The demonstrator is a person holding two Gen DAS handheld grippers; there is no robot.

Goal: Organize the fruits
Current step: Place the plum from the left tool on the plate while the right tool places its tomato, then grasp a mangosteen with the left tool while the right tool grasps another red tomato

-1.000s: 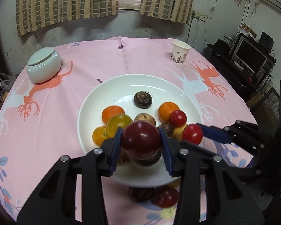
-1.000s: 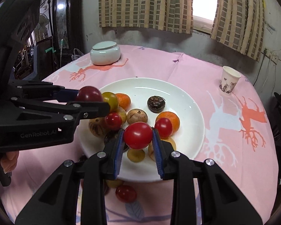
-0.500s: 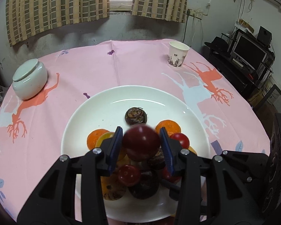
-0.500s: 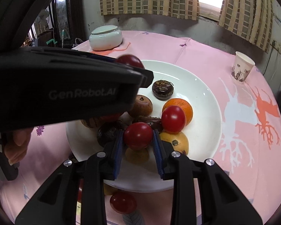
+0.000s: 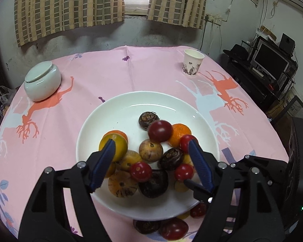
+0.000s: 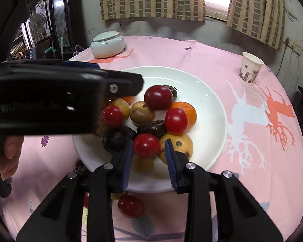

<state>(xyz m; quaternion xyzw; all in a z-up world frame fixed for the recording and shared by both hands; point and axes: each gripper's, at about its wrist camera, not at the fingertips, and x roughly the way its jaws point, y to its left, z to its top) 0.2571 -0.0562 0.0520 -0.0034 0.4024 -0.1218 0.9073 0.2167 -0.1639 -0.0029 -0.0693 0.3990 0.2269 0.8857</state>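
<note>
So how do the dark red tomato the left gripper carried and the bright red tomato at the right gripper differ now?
The dark red tomato is free over the white plate, blurred; the left gripper has just been opening, nothing between its pads. The bright red tomato is clamped in the right gripper. The dark one looks bigger and duller. Both are round and smooth.

A glossy white ceramic plate [image 5: 103, 121] sits on a matt pink cloth tablecloth [image 5: 151, 74], with a paper cup [image 5: 193, 62] beyond it and smooth shiny tomatoes [image 6: 175, 121] on it.
</note>
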